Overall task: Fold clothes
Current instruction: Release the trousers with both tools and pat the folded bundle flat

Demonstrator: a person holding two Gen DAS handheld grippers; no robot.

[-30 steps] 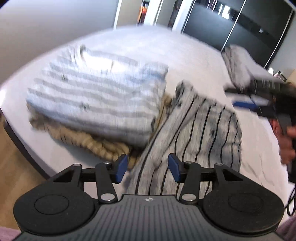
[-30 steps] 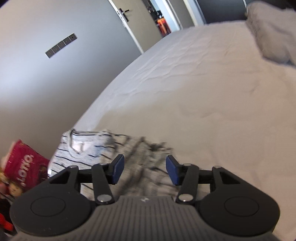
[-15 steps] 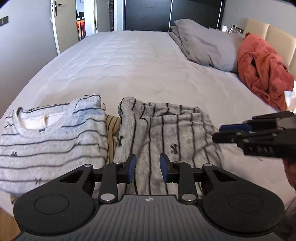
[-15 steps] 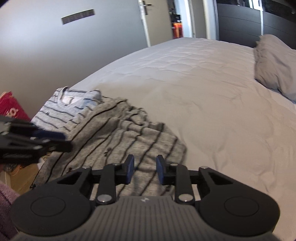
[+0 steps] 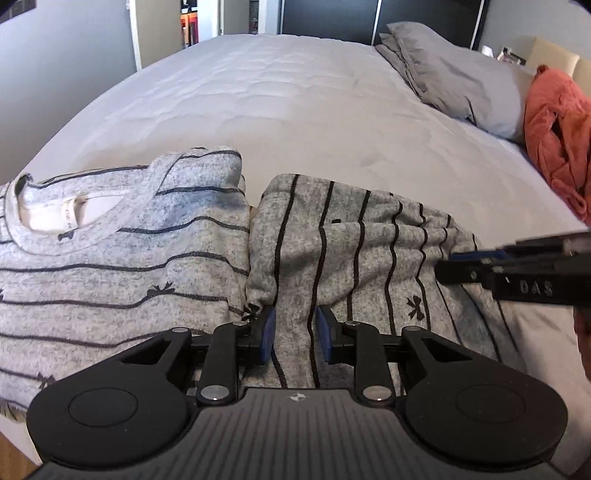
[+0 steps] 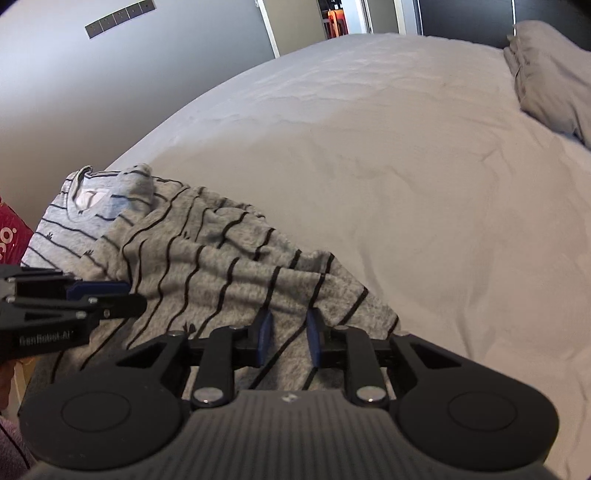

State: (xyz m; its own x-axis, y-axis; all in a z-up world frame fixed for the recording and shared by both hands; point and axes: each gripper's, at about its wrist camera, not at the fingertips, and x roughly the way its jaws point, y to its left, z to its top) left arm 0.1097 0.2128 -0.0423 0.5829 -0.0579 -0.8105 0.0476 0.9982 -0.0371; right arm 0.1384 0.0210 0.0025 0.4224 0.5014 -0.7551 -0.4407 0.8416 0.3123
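A rumpled grey garment with dark stripes (image 5: 351,266) lies at the near edge of the white bed (image 5: 295,103); it also shows in the right wrist view (image 6: 207,266). My left gripper (image 5: 293,338) sits over its near left edge, jaws narrowly apart with cloth between them. My right gripper (image 6: 286,338) sits over its near right edge, jaws narrowly apart around a fold of cloth. To the left lies a folded light grey striped sweater (image 5: 110,258), also in the right wrist view (image 6: 70,218).
Grey pillows (image 5: 454,74) lie at the head of the bed, with an orange garment (image 5: 554,129) beside them. A red box (image 6: 11,236) stands on the floor left of the bed. An open doorway (image 6: 332,18) is behind the bed.
Both grippers have dropped lower onto the near edge of the striped garment. Their jaws narrowed from wide open and now have cloth between them.
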